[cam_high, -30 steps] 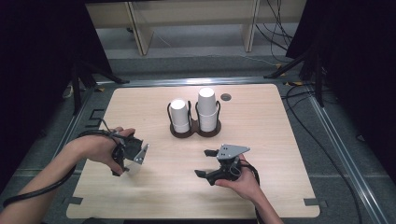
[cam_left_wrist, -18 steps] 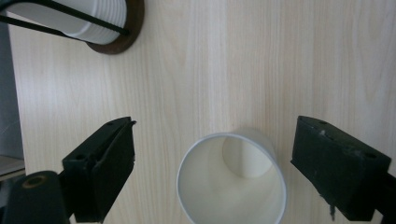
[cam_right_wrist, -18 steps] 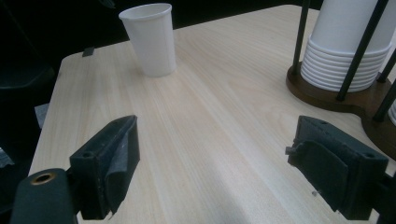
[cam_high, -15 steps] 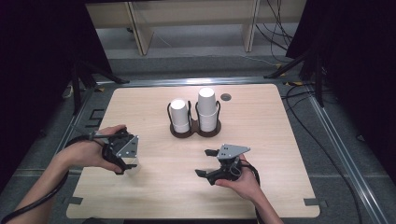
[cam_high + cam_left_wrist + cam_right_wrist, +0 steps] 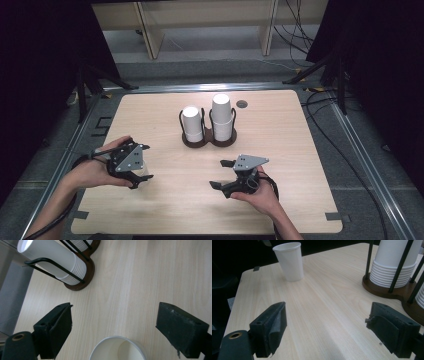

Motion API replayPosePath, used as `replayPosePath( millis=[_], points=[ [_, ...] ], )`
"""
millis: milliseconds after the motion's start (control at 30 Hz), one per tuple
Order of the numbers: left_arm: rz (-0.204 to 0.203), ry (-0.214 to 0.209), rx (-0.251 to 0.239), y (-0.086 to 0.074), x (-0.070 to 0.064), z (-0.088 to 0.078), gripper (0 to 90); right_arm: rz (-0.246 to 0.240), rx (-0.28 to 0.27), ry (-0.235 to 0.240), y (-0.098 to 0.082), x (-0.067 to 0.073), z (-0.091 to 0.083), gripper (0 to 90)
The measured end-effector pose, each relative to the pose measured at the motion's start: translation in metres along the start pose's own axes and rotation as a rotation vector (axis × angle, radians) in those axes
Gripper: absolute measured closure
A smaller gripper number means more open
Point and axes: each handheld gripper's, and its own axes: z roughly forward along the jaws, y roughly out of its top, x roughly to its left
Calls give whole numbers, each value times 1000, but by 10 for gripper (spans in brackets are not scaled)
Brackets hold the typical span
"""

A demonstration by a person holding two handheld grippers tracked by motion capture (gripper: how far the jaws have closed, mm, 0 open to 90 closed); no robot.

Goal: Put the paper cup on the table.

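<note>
A single white paper cup [image 5: 289,261] stands upright on the wooden table [image 5: 280,130] near its front left. My left gripper [image 5: 134,170] hovers just over the cup [image 5: 144,172]. Its jaws are open and the cup's rim [image 5: 117,348] shows below and between them, untouched. My right gripper [image 5: 219,174] rests low at the front centre, open and holding nothing, and points left toward the cup. Behind both stands a brown two-slot holder [image 5: 207,141] with black wire posts and two stacks of white cups [image 5: 192,122].
The taller stack [image 5: 222,115] fills the holder's right slot. A small dark hole [image 5: 242,104] sits in the table behind the holder. Stacked cups [image 5: 394,262] and the holder's base [image 5: 382,288] lie close to the right gripper's right jaw. Dark floor surrounds the table.
The left hand has turned so the gripper's grey plate faces up, and it has shifted slightly left and back over the cup. The right gripper has stayed put.
</note>
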Motion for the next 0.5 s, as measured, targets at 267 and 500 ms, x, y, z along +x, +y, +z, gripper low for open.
replayPosePath(
  millis=[267, 500],
  points=[
    [-77, 85, -90, -17, -16, 1, 129, 2, 6, -43, -3, -2, -4, 155],
    [-209, 142, -240, -32, -35, 4, 132, 15, 8, -58, -5, -1, -4, 154]
  ],
)
